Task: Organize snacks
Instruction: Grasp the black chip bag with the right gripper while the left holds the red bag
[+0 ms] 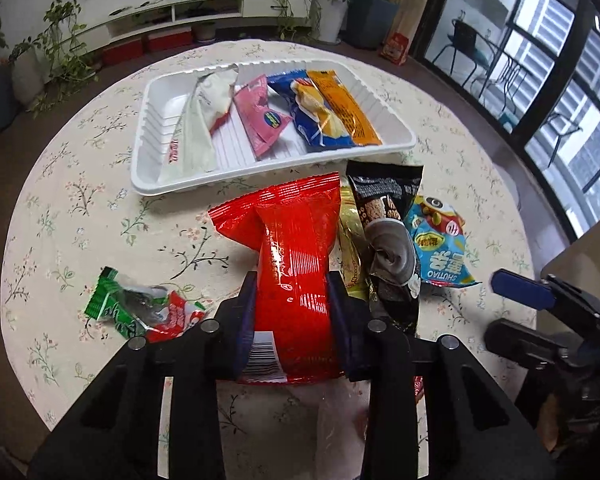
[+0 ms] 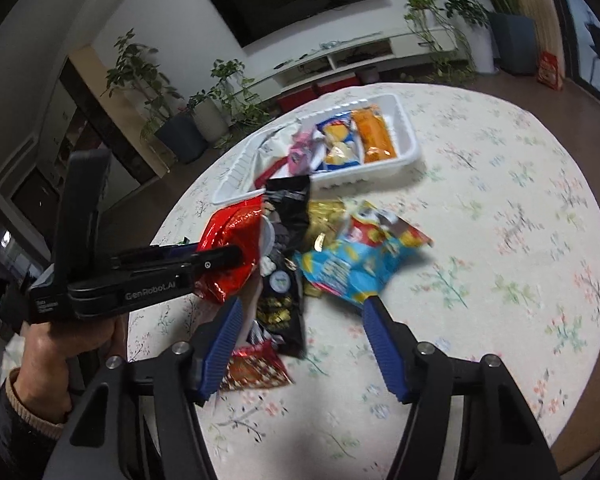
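Note:
My left gripper point(image 1: 292, 292) is shut on a red snack bag point(image 1: 296, 248), held over the table just in front of the white tray point(image 1: 400, 136). The tray holds a white packet point(image 1: 204, 120), a pink packet point(image 1: 260, 116), a blue packet point(image 1: 312, 116) and an orange packet point(image 1: 346, 108). On the table lie a black packet point(image 1: 388, 236), a gold packet point(image 1: 350, 240), a light-blue packet point(image 1: 440, 240) and a green-and-red packet point(image 1: 140, 308). My right gripper point(image 2: 300, 312) is open and empty above the black packet point(image 2: 284, 264), near the light-blue packet point(image 2: 352, 264). The red bag point(image 2: 230, 248) shows there too.
The round table has a floral cloth point(image 1: 80, 200). A small red patterned packet point(image 2: 252, 368) lies near my right gripper. Beyond the table are potted plants point(image 1: 60, 48), a white TV cabinet point(image 1: 204, 12) and large windows point(image 1: 560, 80).

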{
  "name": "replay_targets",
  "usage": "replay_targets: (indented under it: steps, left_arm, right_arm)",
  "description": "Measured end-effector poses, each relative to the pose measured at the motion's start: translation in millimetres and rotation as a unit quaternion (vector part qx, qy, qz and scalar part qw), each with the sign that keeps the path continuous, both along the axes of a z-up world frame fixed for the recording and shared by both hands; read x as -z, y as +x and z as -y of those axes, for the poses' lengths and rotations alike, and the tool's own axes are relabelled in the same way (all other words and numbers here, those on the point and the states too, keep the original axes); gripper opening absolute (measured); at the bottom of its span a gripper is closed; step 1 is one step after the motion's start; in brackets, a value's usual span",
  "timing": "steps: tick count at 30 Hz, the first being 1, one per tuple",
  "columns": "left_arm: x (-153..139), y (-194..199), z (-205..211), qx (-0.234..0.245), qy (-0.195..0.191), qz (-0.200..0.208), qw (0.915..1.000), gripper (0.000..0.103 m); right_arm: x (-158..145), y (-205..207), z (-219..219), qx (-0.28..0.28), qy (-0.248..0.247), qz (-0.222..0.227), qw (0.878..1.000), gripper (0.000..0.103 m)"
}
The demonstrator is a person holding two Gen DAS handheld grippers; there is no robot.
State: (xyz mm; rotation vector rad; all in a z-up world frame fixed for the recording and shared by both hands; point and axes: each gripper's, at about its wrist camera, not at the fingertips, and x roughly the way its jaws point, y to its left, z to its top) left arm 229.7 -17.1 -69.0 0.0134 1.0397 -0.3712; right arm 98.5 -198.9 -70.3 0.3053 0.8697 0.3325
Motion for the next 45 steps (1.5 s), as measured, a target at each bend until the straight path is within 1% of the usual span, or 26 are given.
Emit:
replay_targets:
  steps: [5, 7, 12, 14, 18, 19, 20, 21, 23, 29, 32, 35, 45]
  left_arm:
    - [-7, -8, -23, -0.014, -0.059, 0.0, 0.9982, 0.031]
    - [-7, -11, -31, -0.02, -0.065, 0.003, 0.9977, 0.031]
    - [-11, -22, -48, -0.032, -0.096, 0.012, 0.9948, 0.031]
    - [-12, -24, -56, -0.037, -0.111, 0.012, 0.993, 0.031]
    - [-10, -28, -71, -0.049, -0.128, 0.014, 0.9905, 0.031]
    - [-10, -30, -75, -0.053, -0.131, 0.015, 0.9898, 0.031]
    - [-10, -32, -80, -0.056, -0.136, 0.015, 0.989, 0.031]
    - [-10, -34, -83, -0.058, -0.14, 0.015, 0.9884, 0.031]
    - [-10, -38, -87, -0.061, -0.139, 0.014, 0.9884, 0.031]
    - [-12, -47, -91, -0.066, -0.146, 0.014, 0.987, 0.031]
    - [-13, -51, -94, -0.069, -0.152, 0.016, 0.9858, 0.031]
    - [-14, -53, -96, -0.071, -0.154, 0.018, 0.9855, 0.031]
    - [-19, -61, -103, -0.073, -0.173, 0.019, 0.9821, 0.031]
  right_arm:
    - [6, 21, -24, -0.017, -0.013, -0.011, 1.0, 0.057]
    - [9, 28, -30, -0.016, -0.018, -0.016, 1.0, 0.054]
    - [20, 42, -36, -0.01, -0.04, -0.03, 0.999, 0.051]
    - [22, 45, -39, -0.011, -0.053, -0.029, 0.998, 0.048]
    - [21, 48, -46, -0.015, -0.073, -0.025, 0.997, 0.048]
    - [22, 49, -48, -0.013, -0.082, -0.026, 0.996, 0.046]
    - [22, 50, -49, -0.015, -0.088, -0.027, 0.996, 0.042]
    - [23, 51, -51, -0.018, -0.094, -0.027, 0.995, 0.04]
    - [25, 53, -51, -0.019, -0.098, -0.03, 0.995, 0.032]
    - [26, 57, -42, -0.014, -0.073, -0.045, 0.996, 0.022]
    - [24, 57, -35, -0.01, -0.048, -0.05, 0.998, 0.02]
    - [22, 56, -25, 0.0, -0.011, -0.056, 0.998, 0.019]
    - [7, 40, -1, 0.024, 0.055, -0.044, 0.997, 0.019]
